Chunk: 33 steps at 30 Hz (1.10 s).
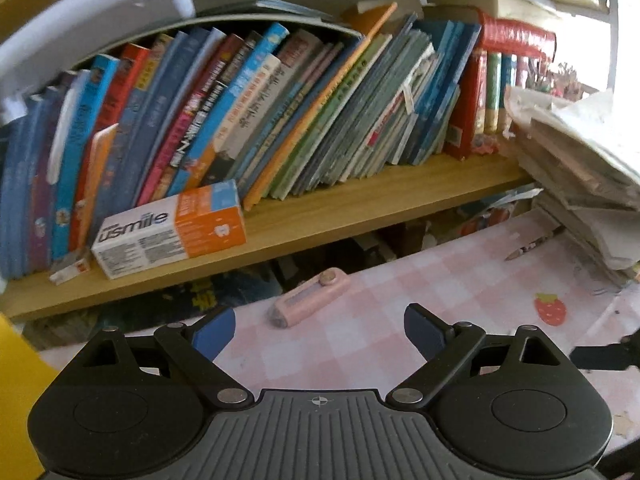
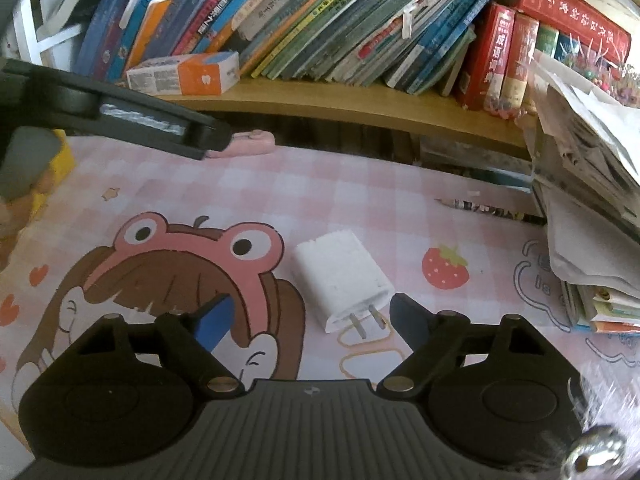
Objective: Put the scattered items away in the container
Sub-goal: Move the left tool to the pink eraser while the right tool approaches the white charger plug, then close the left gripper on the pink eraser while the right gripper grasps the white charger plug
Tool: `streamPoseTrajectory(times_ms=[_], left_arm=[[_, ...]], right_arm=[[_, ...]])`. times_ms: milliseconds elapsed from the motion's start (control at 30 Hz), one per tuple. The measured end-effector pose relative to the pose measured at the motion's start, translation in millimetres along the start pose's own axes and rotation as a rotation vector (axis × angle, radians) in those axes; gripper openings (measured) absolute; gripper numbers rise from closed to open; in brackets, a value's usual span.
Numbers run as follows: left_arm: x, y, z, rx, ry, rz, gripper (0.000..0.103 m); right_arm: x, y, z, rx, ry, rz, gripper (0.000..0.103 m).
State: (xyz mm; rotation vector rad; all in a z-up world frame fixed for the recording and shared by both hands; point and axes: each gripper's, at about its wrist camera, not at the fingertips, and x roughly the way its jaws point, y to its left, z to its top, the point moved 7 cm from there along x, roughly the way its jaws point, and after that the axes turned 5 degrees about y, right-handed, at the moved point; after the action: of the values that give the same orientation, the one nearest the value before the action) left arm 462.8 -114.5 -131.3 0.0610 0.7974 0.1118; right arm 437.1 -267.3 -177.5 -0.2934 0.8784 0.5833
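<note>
A pink oblong eraser-like case [image 1: 310, 297] lies on the pink checked desk mat, just ahead of my open, empty left gripper [image 1: 320, 330]. It also shows in the right wrist view [image 2: 250, 142], partly behind the left gripper's body [image 2: 120, 116]. A white plug charger [image 2: 344, 278] lies prongs toward me, just ahead of my open, empty right gripper [image 2: 310, 316]. A patterned pencil [image 2: 488, 210] lies at the right by the paper stack; it also shows in the left wrist view [image 1: 534, 244]. A yellow container edge [image 1: 16, 392] shows at the far left.
A wooden shelf [image 1: 340, 208] with leaning books and a toothpaste box [image 1: 172, 232] runs along the back. A tall stack of papers and books [image 2: 592, 200] stands at the right. The mat has a cartoon girl print [image 2: 180, 280].
</note>
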Motion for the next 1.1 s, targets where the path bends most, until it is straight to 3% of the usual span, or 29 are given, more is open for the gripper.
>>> streamPoseTrajectory(times_ms=[433, 600, 867, 933, 1000, 1100], left_arm=[[64, 8, 15, 0.073, -0.05, -0.067, 0.093], [79, 12, 17, 0.066, -0.033, -0.1, 0.092], [86, 8, 7, 0.068, 0.006, -0.177, 0.052], [82, 3, 6, 0.094, 0.008, -0.198, 0.035], [77, -2, 4, 0.12, 0.014, -0.216, 0.024], [71, -7, -1, 0.147, 0.03, -0.225, 0.023]], right_arm=[[11, -6, 3, 0.017, 0.015, 0.026, 0.084], [15, -8, 1, 0.027, 0.03, 0.031, 0.08], [15, -7, 1, 0.027, 0.026, 0.027, 0.079], [15, -7, 1, 0.029, 0.026, 0.023, 0.077], [14, -7, 1, 0.031, 0.025, 0.017, 0.074], [13, -9, 0, 0.032, 0.024, 0.011, 0.07]])
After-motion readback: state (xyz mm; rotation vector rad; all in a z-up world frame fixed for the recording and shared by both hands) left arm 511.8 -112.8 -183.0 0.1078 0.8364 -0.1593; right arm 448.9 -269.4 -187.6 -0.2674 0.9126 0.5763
